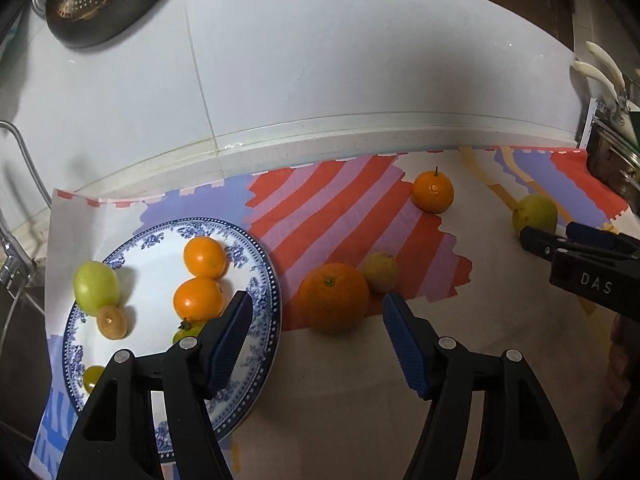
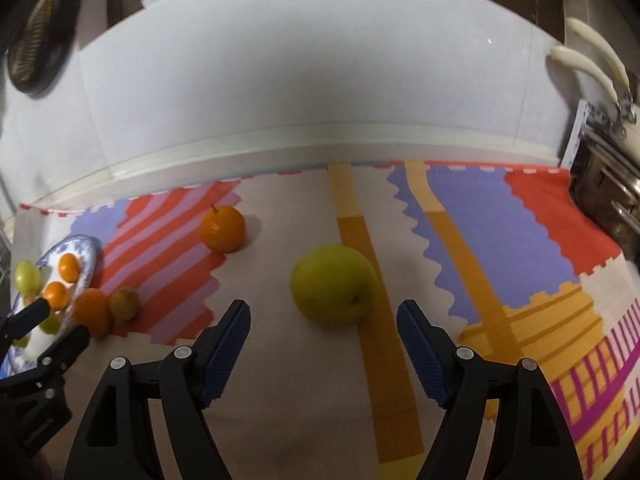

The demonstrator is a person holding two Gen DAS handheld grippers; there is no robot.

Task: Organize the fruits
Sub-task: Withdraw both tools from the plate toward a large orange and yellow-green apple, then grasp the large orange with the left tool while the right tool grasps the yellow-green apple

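A blue-and-white plate at the left holds two small oranges, a green fruit, a brown fruit and small green ones. My left gripper is open, just short of a large orange on the cloth, with a small yellowish fruit beside it. A stemmed orange lies farther back. My right gripper is open, just short of a big green apple, which also shows in the left wrist view.
A patterned cloth covers the counter below a white tiled wall. A dark pan with a strainer hangs at the upper left. A metal rack with white handles stands at the right. A metal sink rail is at the far left.
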